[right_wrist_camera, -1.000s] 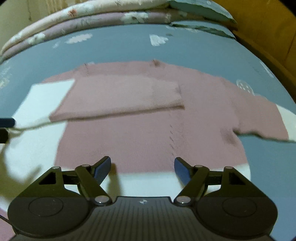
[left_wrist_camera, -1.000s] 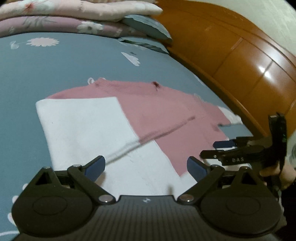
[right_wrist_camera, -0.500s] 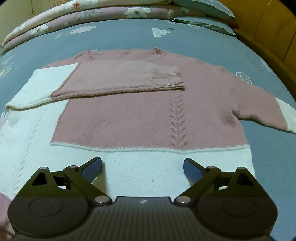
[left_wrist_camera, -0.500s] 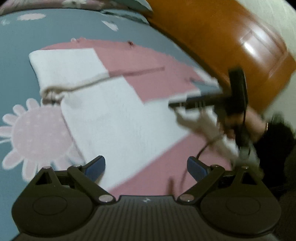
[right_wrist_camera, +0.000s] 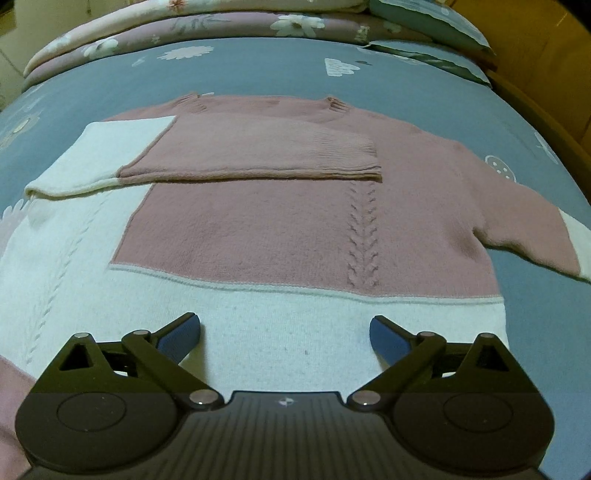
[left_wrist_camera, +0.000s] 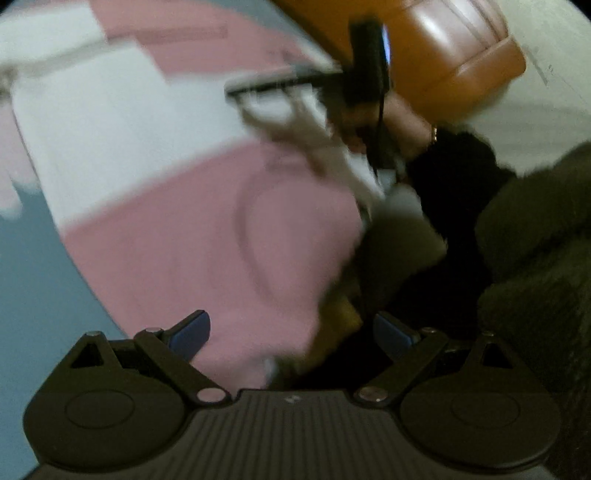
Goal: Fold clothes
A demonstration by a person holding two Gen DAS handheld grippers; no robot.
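1. Sweater (right_wrist_camera: 295,221), pink with white blocks, lies flat on the bed (right_wrist_camera: 258,70), its neckline toward the pillows (right_wrist_camera: 424,22) at the far end.
2. One sleeve (right_wrist_camera: 221,155) is folded across the chest, its ribbed pink cuff ending near the cable pattern that runs down the front; its white upper part sits at the left edge of the garment.
3. The other sleeve (right_wrist_camera: 535,236) stretches out to the right over the blue sheet and ends in a white cuff.
4. The white hem band of the sweater lies directly ahead of and beneath the right tongs (right_wrist_camera: 284,332).
5. Those right tongs have just been opening and now stand wide apart, with nothing between the blue pads; only the white knit shows below the gap.
6. In the left wrist view, blurred by motion, the left tongs (left_wrist_camera: 291,332) are also spread wide and grip nothing.
7. Below the left tongs lies a pink stretch of the sweater (left_wrist_camera: 192,236) near the bed's edge, with a white block further off.
8. The right tongs (left_wrist_camera: 295,79) appear there too, held over the sweater by a hand (left_wrist_camera: 402,122) in a dark sleeve, in front of the orange wooden bed frame (left_wrist_camera: 443,44).
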